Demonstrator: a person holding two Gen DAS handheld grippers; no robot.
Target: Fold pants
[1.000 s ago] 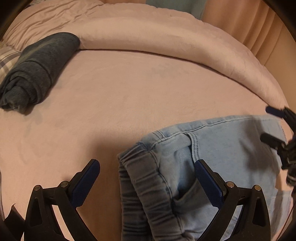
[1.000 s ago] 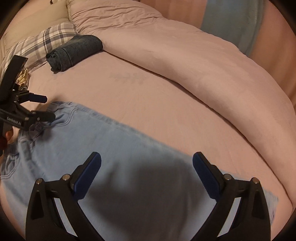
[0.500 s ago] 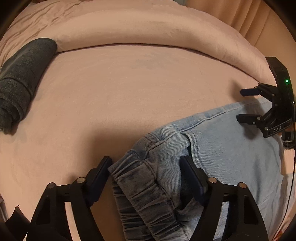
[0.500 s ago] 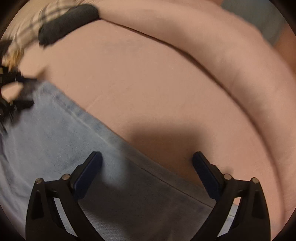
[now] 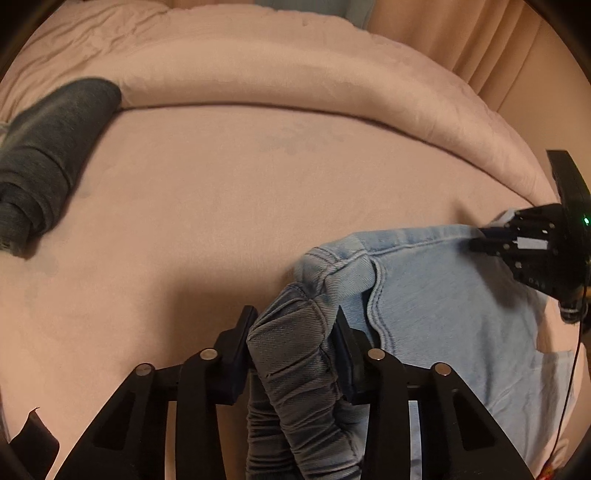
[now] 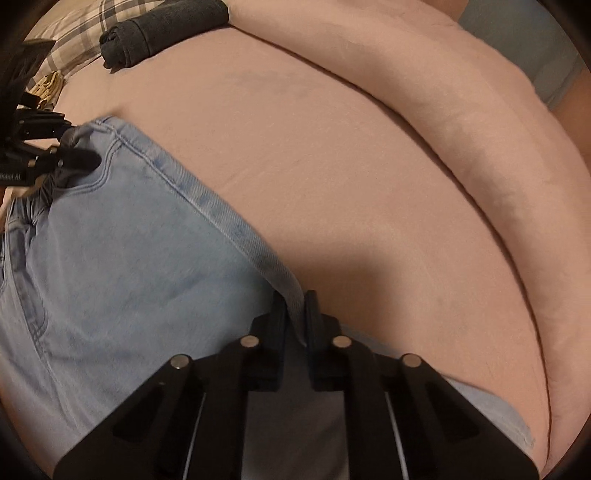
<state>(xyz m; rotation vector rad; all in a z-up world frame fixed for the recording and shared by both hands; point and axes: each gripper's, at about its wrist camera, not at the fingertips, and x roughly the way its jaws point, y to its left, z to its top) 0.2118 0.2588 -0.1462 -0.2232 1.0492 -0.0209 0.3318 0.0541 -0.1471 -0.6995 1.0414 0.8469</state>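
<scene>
We see light blue jeans [image 6: 122,254] flat on pink bed [image 5: 229,206], near its front edge. Left gripper [image 5: 291,332] jaws closing on bunched waistband [image 5: 295,354]. Right gripper [image 6: 295,314] jaws pinch side seam [image 6: 229,218]. Denim soft, floppy, bit heavy; we hold thick edges.

Right tool [image 6: 295,314] clamped tight on the seamed edge of light-blue jeans [image 6: 122,251] spread over the pink bed [image 6: 351,166]. Left tool [image 6: 55,155] closing on the gathered waistband. Rolled dark garment [image 6: 162,29] far off by a plaid pillow [image 6: 77,44].

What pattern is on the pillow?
Grey and cream plaid pillow, best seen in the right wrist view.
</scene>
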